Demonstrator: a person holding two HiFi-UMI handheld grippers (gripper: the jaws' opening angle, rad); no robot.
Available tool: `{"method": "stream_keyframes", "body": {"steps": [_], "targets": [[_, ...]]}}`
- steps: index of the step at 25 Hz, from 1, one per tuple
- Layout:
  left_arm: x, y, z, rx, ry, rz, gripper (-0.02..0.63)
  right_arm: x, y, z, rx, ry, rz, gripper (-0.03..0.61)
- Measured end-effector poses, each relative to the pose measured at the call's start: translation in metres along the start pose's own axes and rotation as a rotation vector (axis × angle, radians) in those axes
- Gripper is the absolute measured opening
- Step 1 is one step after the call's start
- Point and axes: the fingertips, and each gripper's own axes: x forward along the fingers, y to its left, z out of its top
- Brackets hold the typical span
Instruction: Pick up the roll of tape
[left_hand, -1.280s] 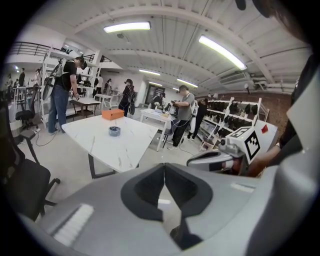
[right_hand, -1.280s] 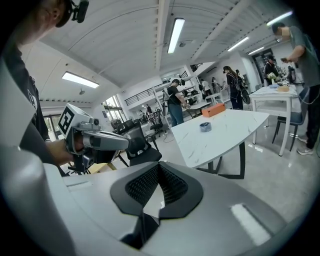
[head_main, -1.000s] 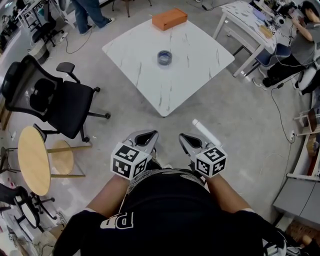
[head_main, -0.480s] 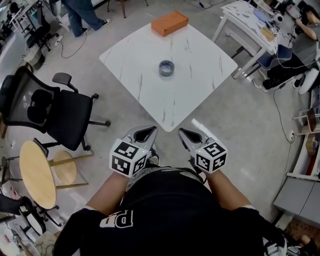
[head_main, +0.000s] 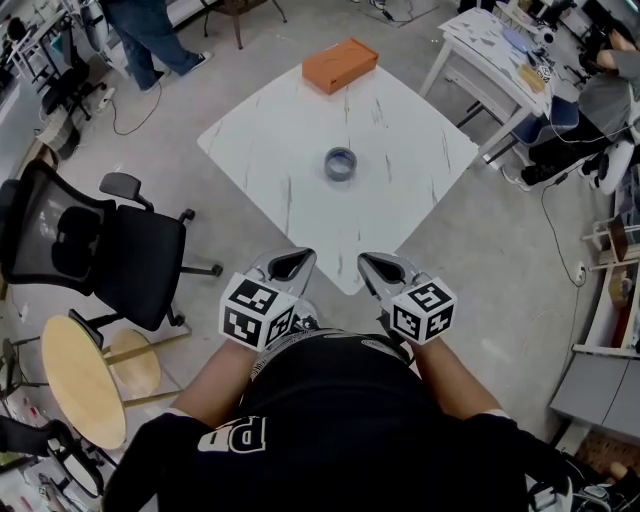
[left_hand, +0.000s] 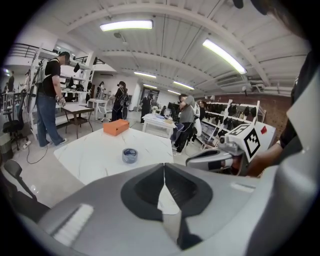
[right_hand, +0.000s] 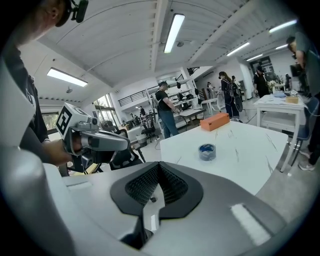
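Left claw (head_main: 291, 265) and right claw (head_main: 377, 268) closed, empty, side by side.

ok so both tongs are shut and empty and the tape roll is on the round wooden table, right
One thing is off: the head view shows the roll of tape on the white square table, near its middle. The rest holds: the left tongs and right tongs are both shut and empty.

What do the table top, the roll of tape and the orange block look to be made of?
Table top: white, smooth, grey veins; marble-look, stone or laminate, cannot tell which.
Roll of tape: grey-blue ring with an open middle; probably plastic or cloth tape.
Orange block: matt, plain, brick-shaped; perhaps cardboard, uncertain.
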Motion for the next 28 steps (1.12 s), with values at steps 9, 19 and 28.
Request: {"method": "stream_keyframes", "body": {"steps": [9,19,28], "targets": [[0.014,0.036,0.011,0.024,0.009,-0.070,0.060,0.032,-0.010,0.014,0.001,0.003,-0.069,-0.002],[0.026,0.053,0.008,0.018,0.028,-0.109,0.060,0.043,-0.022,0.015,0.022,0.025,-0.112,-0.002],[0.033,0.062,0.015,-0.001,0.020,-0.053,0.060,0.049,-0.037,0.026,-0.002,0.034,-0.085,-0.002]]}}
